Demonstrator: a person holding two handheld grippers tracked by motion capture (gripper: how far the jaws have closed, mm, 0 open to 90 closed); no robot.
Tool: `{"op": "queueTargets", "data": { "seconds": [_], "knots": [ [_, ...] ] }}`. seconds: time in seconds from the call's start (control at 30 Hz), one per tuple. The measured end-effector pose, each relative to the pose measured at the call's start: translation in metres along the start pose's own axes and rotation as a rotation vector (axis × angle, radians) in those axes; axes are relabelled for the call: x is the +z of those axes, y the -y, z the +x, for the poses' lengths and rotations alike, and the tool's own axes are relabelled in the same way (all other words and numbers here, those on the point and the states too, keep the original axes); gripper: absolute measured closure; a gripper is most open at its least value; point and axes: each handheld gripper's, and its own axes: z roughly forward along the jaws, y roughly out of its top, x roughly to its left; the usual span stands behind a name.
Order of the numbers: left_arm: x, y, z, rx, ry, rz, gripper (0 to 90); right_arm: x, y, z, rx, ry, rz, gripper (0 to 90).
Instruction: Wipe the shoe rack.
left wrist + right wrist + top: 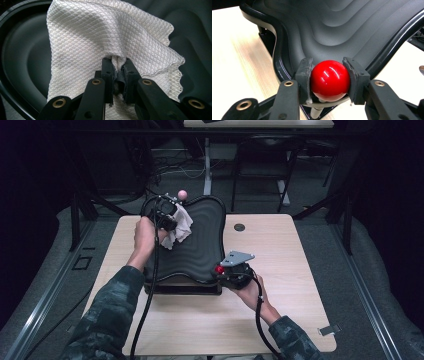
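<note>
Pale woodgrain tabletop point(280, 250) carries a black, ripple-contoured tray point(200, 240). At its far left, the left gripper point(117, 72) pinches a white waffle-weave cloth point(100, 37); at its near right corner, the right gripper point(329, 75) clamps a glossy red ball point(330, 80).

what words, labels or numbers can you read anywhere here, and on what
None can be read. The white diamond-weave cloth, the glossy red ball knob, the black ridged tray and the light wooden table all show no print. The small clip at the table's edge is too small to tell.
</note>
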Motion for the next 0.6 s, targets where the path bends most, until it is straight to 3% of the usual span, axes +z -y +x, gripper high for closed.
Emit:
{"op": "queueTargets", "data": {
  "seconds": [0.6],
  "knots": [
    [-0.010,0.048,-0.019,0.051,0.044,0.021,82.5,0.001,0.000,-0.001,0.006,-0.018,-0.005,60.0]
  ]
}}
